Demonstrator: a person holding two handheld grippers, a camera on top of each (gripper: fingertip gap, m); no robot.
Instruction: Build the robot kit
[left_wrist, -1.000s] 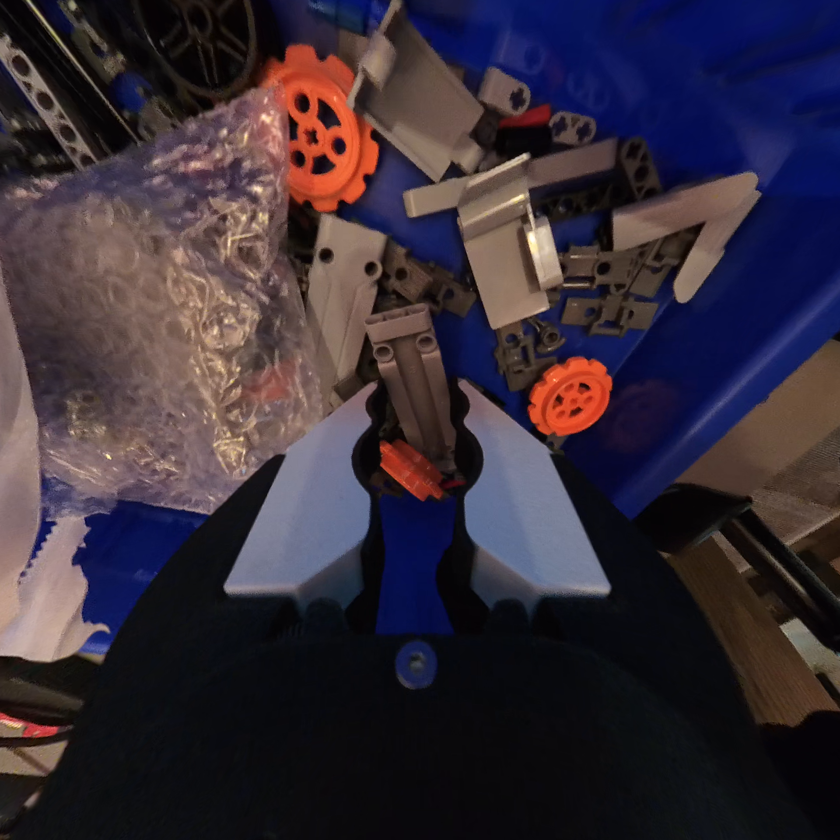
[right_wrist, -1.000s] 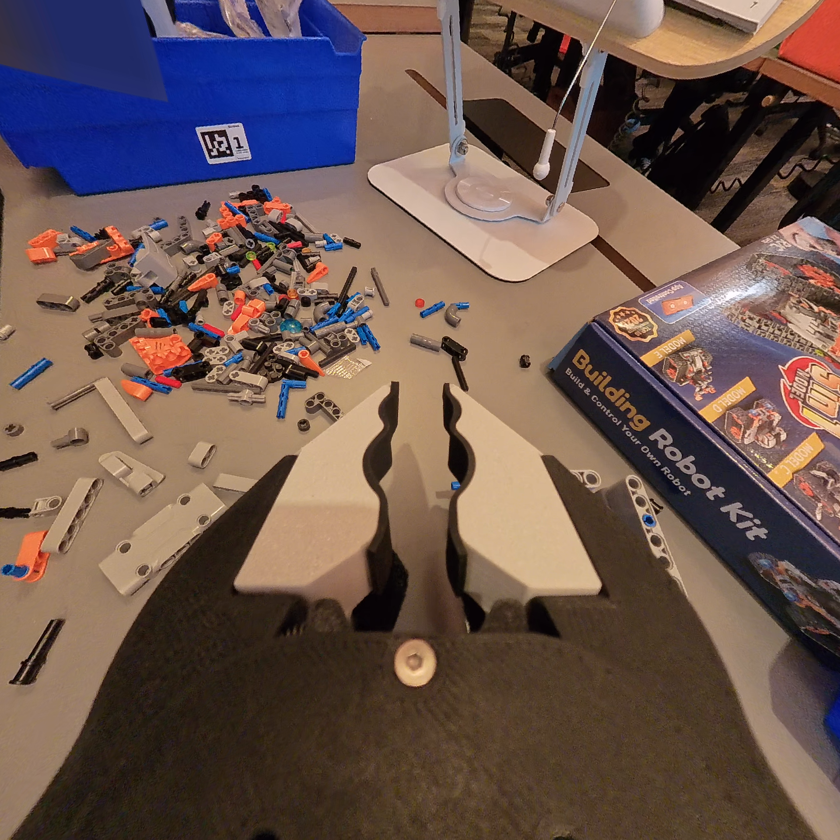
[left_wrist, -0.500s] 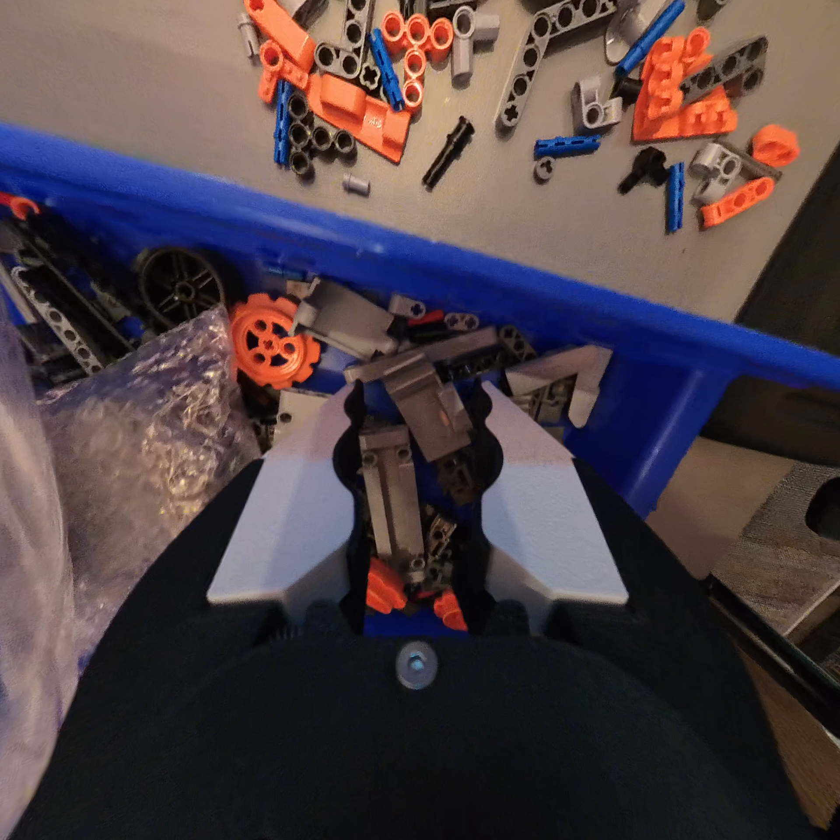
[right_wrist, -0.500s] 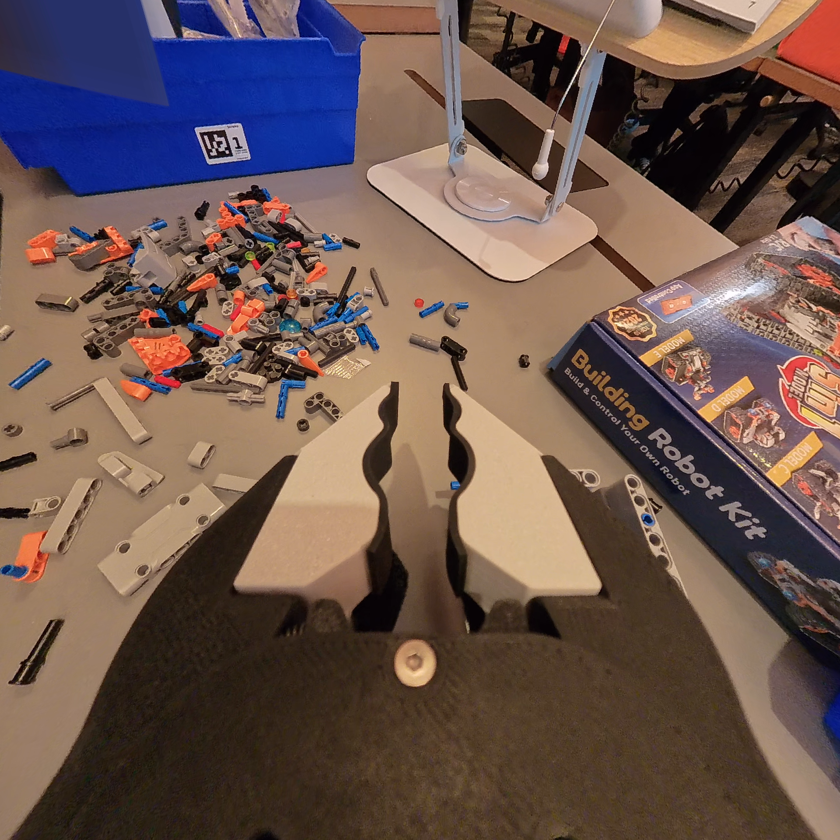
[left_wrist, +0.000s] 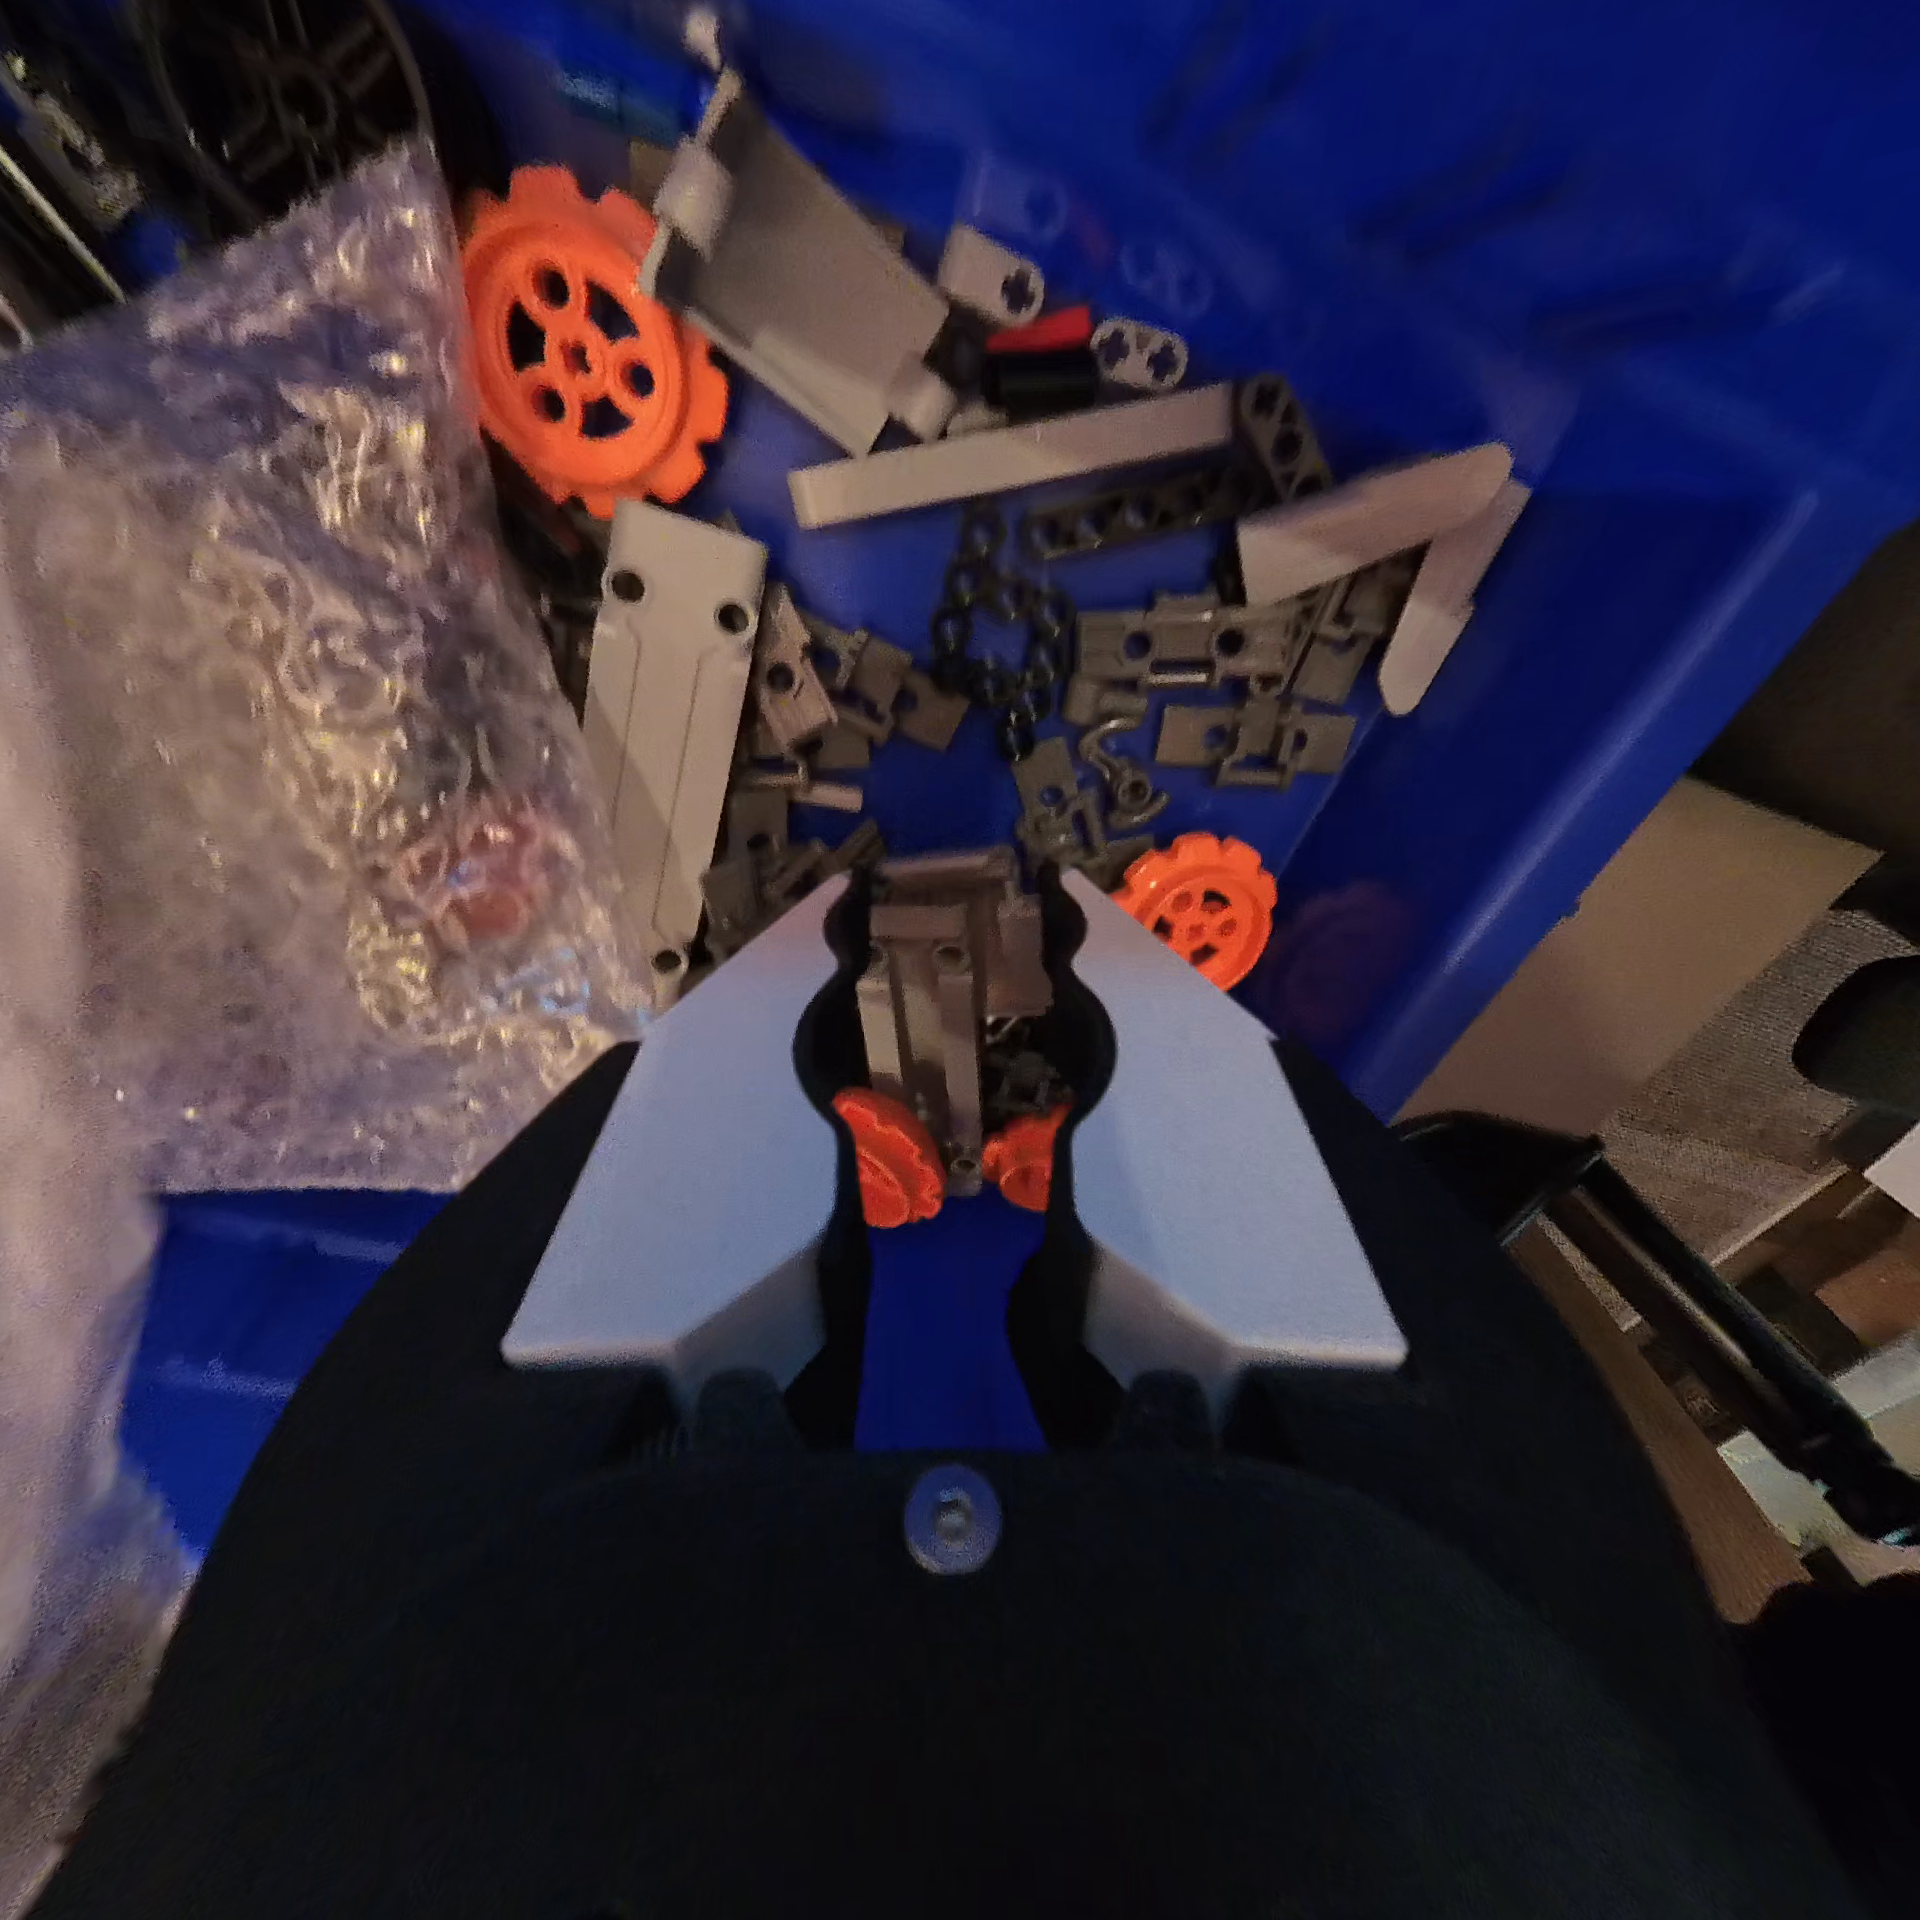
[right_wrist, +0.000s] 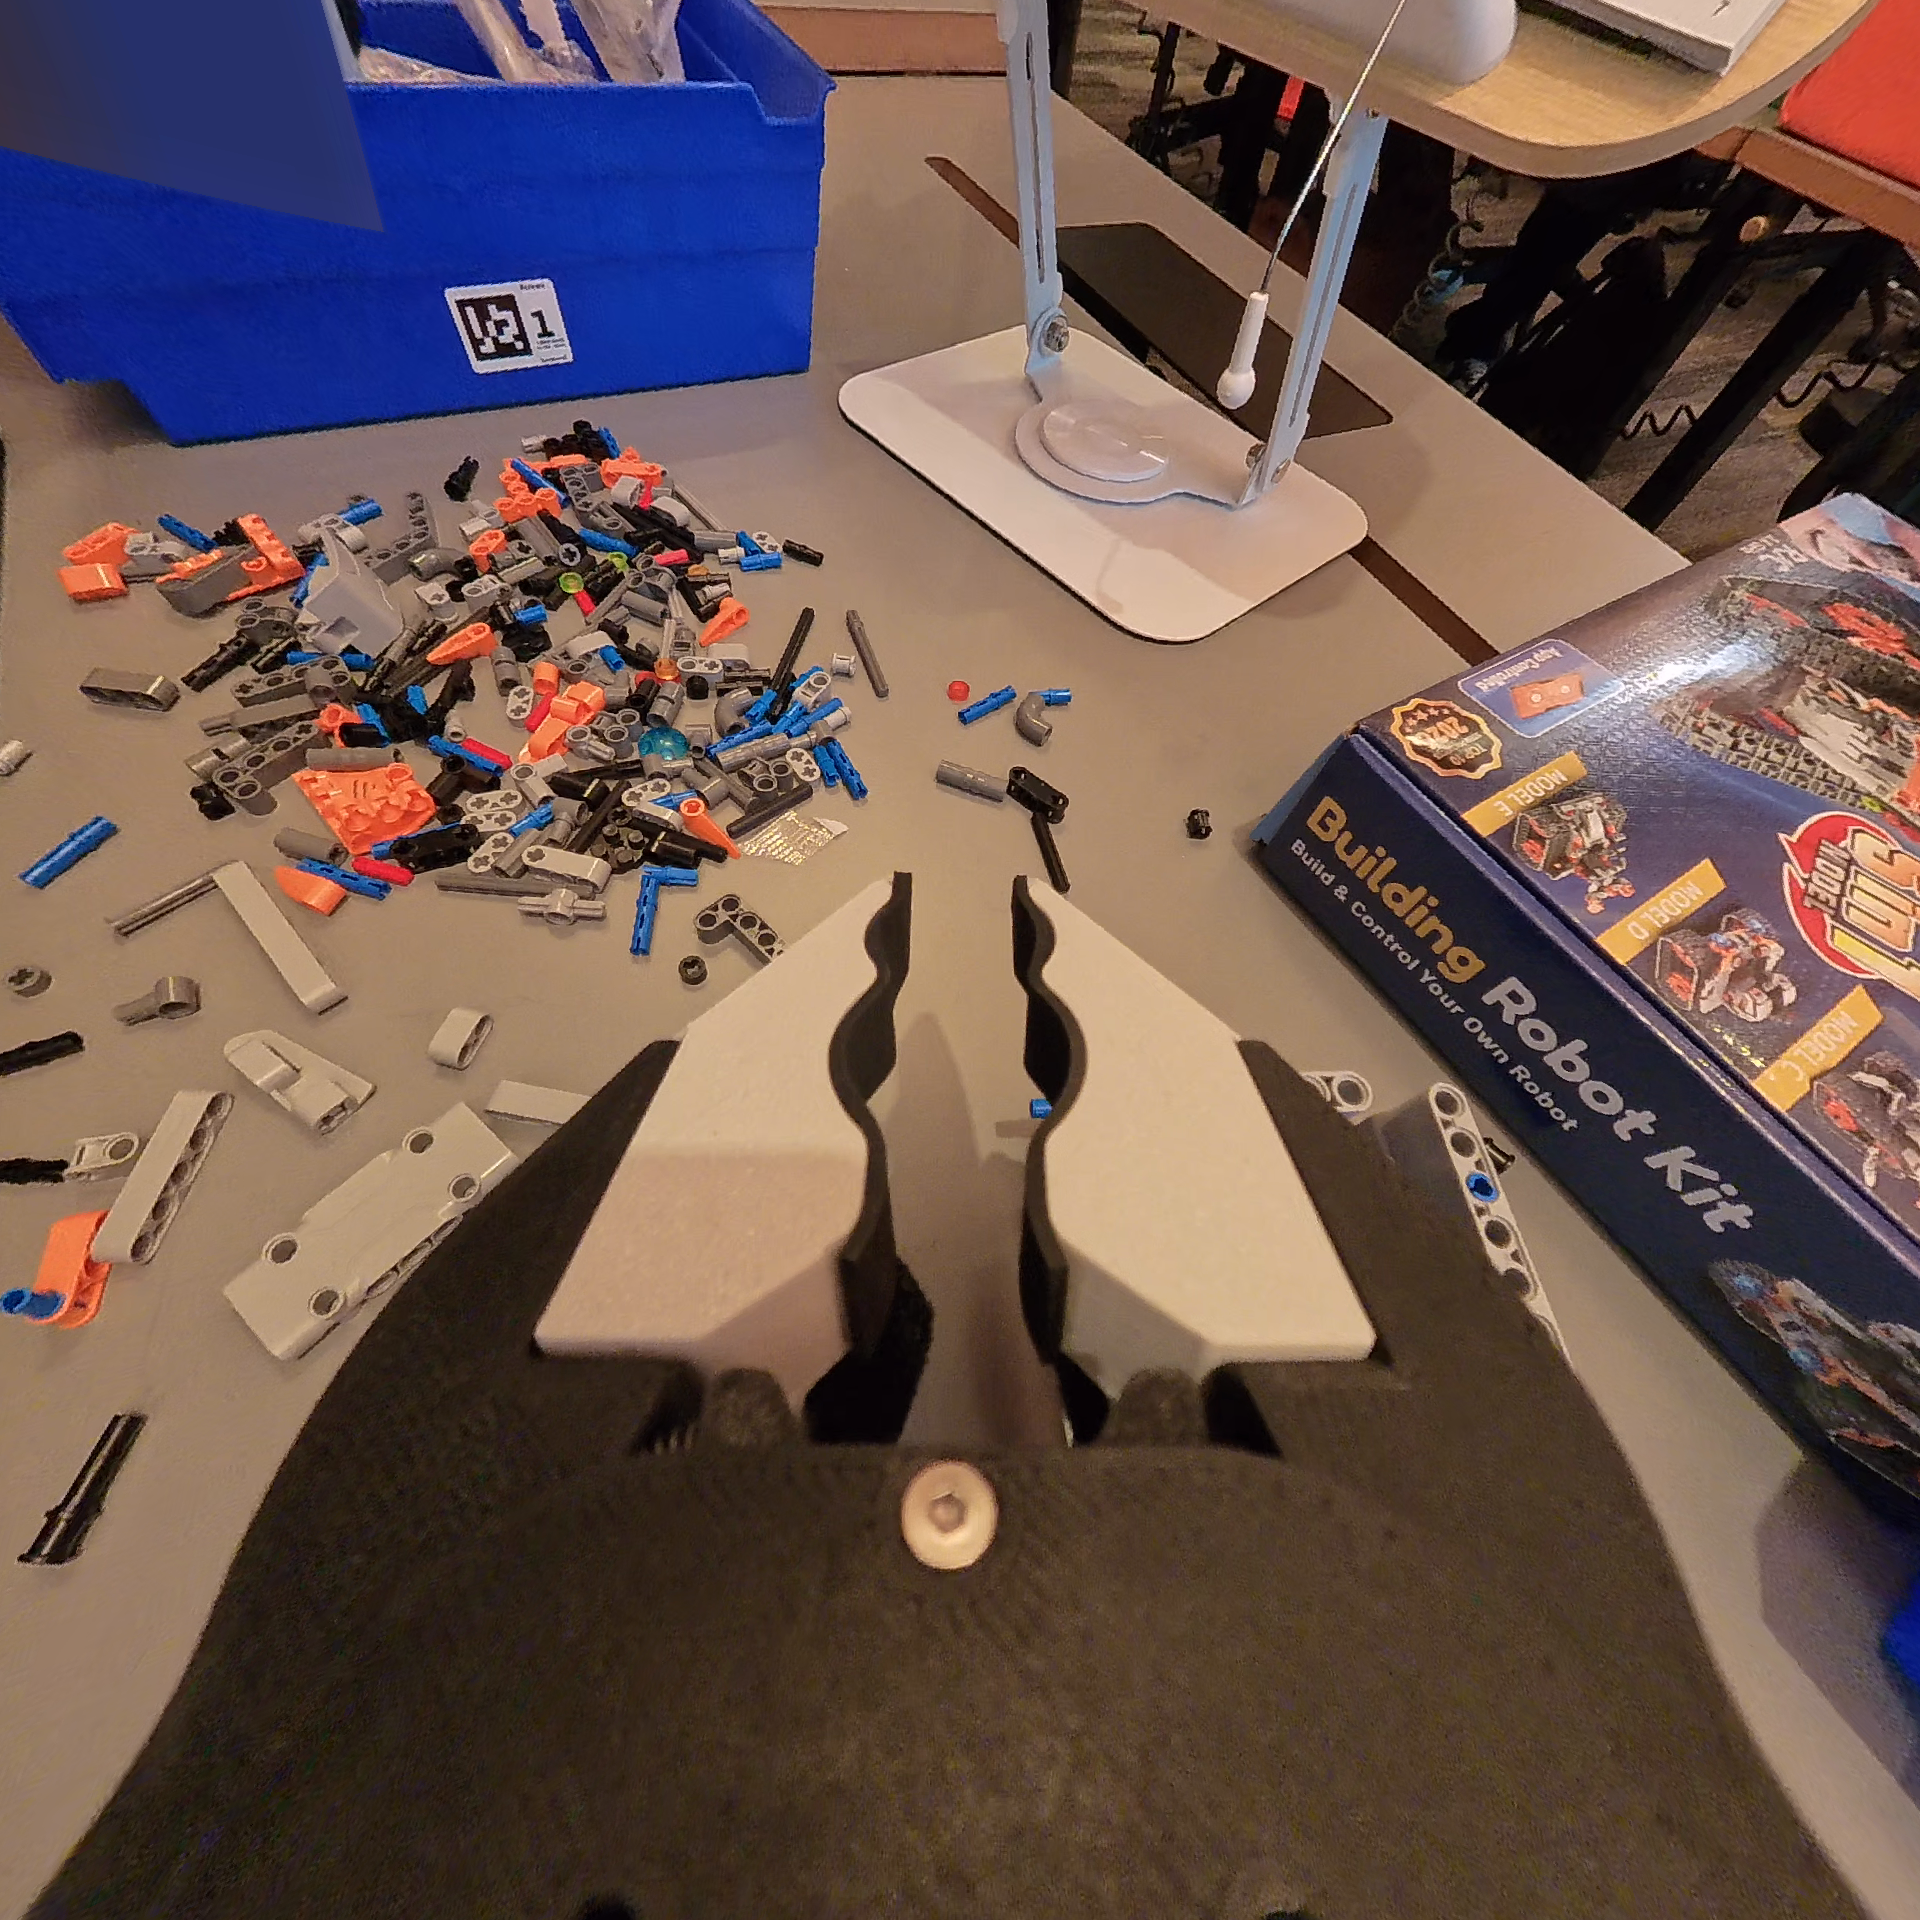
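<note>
A: In the left wrist view we see our left gripper (left_wrist: 951, 894) low inside the blue bin (left_wrist: 1558, 260), its jaws parted with a clear gap. A grey beam (left_wrist: 920, 1013) lies lengthwise in that gap, with two small orange pieces (left_wrist: 888, 1153) at its near end.

B: Do the pads press on it?

A: We cannot say; the frame is dim and blurred, and the beam may simply lie on the bin floor under the jaws.

B: What sits around it?

A: An orange gear (left_wrist: 1195, 920) just right of the right fingertip, a bigger orange wheel (left_wrist: 587, 343) at upper left, a grey panel (left_wrist: 670, 717) left of centre, a black chain (left_wrist: 1003, 644) above centre, and a clear bag (left_wrist: 260, 675) filling the left side.

B: And the other side?

A: In the right wrist view our right gripper (right_wrist: 961, 883) hangs over the grey table (right_wrist: 1143, 727), jaws slightly apart and holding nothing. A heap of small parts (right_wrist: 499, 707) spreads at upper left, the bin stands behind it, a white stand (right_wrist: 1122, 499) at upper centre, and a kit box (right_wrist: 1662, 935) along the right edge.
</note>
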